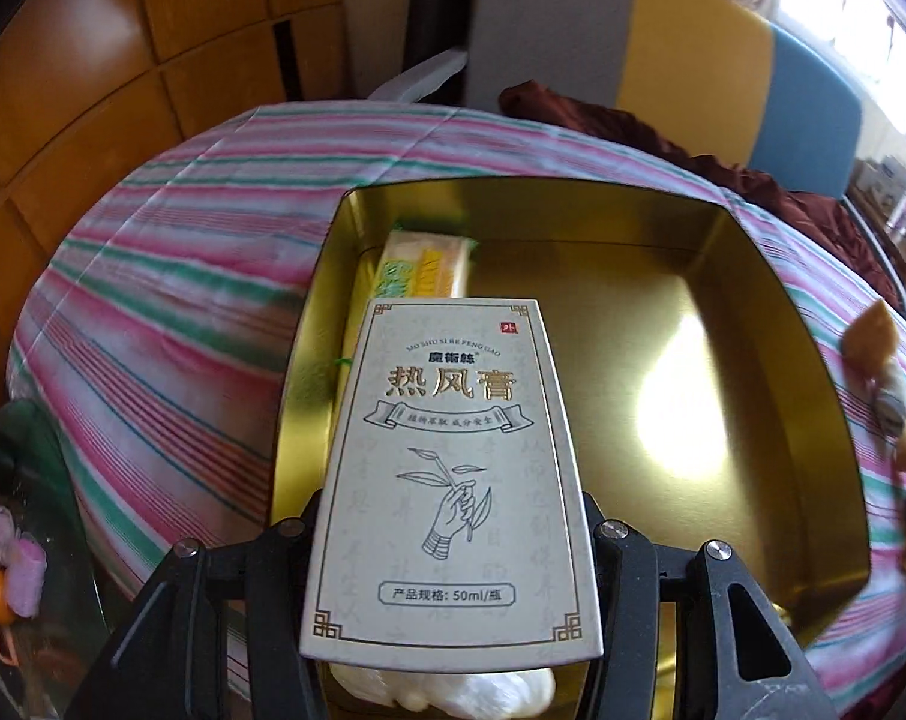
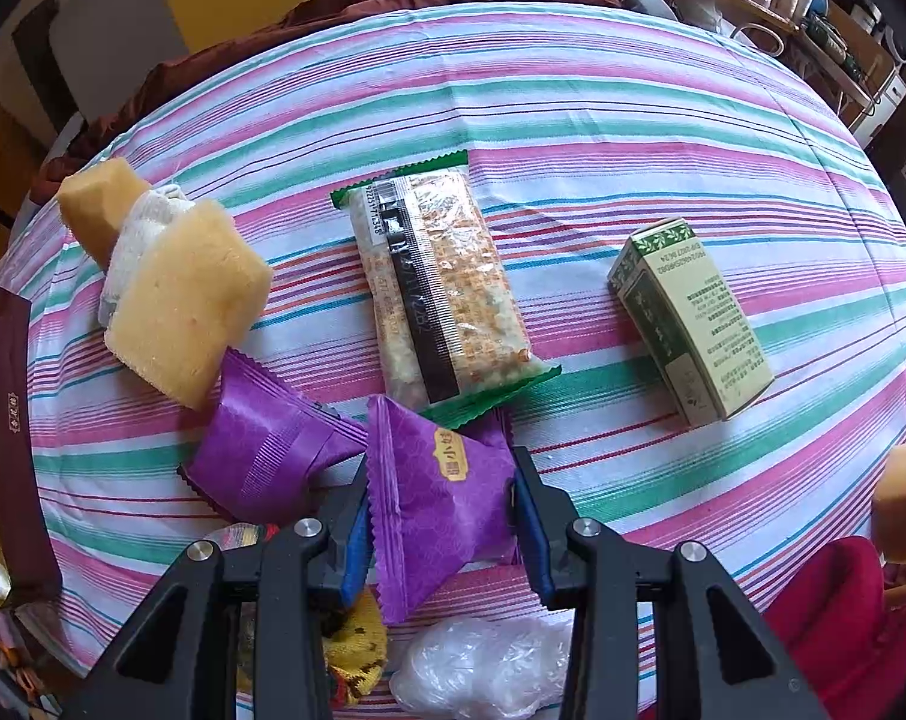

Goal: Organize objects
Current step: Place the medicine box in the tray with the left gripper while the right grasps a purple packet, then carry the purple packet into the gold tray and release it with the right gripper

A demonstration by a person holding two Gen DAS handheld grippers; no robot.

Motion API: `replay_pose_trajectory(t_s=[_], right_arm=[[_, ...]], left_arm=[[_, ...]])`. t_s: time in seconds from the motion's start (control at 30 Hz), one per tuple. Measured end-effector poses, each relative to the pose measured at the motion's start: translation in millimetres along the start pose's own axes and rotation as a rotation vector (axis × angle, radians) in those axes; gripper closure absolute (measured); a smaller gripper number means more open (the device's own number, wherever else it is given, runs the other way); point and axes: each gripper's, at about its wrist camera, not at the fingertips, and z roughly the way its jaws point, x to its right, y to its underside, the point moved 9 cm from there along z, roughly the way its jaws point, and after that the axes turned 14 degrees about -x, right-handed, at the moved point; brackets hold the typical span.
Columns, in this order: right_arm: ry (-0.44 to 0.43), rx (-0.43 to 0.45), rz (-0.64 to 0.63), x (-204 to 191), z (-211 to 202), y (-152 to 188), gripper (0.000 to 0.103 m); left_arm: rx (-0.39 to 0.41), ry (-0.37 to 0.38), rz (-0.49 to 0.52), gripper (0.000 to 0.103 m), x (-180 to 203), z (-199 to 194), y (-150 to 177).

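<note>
Left tool clamped on white box, gold tin beneath; right tool clamped on purple packet.

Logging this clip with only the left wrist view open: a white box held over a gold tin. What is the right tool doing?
Observer: The right tool is shut on a purple snack packet above the striped cloth.
Operator: Anything left to sort out there?
Observer: Yes, a second purple packet lies beside it on the cloth.
Operator: Other items?
Observer: A clear-wrapped cereal bar with green ends lies flat in the middle.
Operator: Any boxes?
Observer: One small green box lies on its side, apart, right of the bar.
</note>
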Motion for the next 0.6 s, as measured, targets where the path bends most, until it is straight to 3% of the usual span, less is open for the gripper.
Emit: replay_pose_trajectory(t_s=[0.13,0.27,0.6], right_arm=[[0.000,0.000,0.000,-2,1,4,0.062],[0.002,0.000,-0.002,0,-3,6,0.062],[-0.006,0.003,0.004,2,-17,12,0.066]], left_arm=[[-0.021,-0.027,-0.013,0.048,-10,10,1],[-0.004,-0.005,-0.007,0.041,-8,4,2],[0.138,-0.067,0.023,0.041,-3,-42,19]])
